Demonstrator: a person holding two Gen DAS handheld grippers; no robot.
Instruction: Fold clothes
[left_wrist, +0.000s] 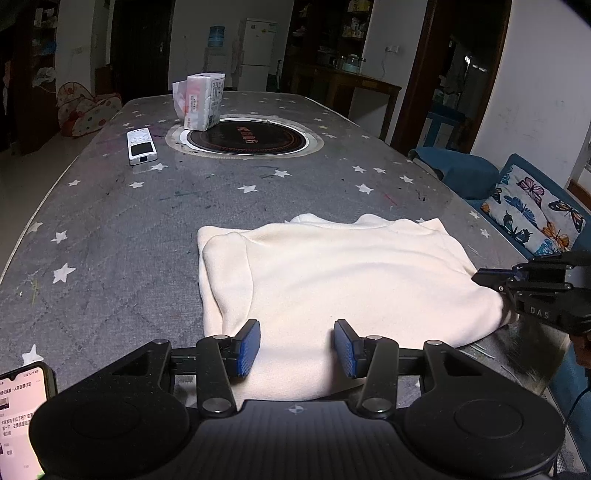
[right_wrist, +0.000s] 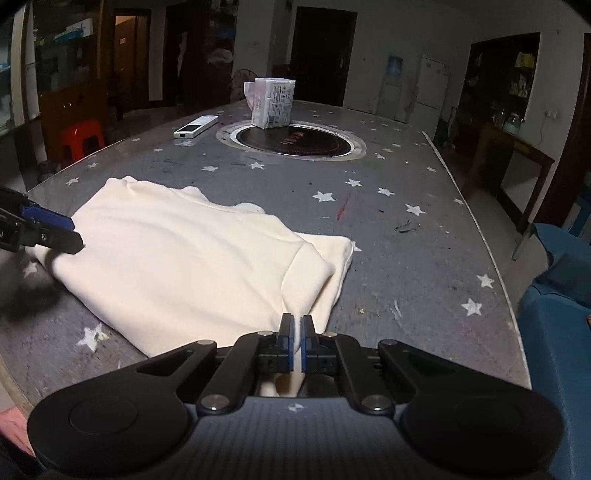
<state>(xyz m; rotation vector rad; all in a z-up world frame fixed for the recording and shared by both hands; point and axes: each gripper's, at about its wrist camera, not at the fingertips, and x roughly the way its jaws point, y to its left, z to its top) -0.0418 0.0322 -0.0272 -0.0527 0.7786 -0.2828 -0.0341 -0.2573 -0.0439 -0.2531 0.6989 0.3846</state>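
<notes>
On table (left_wrist: 129, 229): one garment (left_wrist: 332, 280), two hand-held grippers (left_wrist: 297, 347) (right_wrist: 297, 339).

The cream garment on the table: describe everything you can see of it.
The cream garment looks like soft, fleecy knit. It lies partly folded on the grey star-patterned table, with a sleeve doubled over its top layer. The right gripper is shut on a pinch of its near edge. The left gripper is open over the opposite edge, with cloth between its fingers. Nothing else touches it.
</notes>
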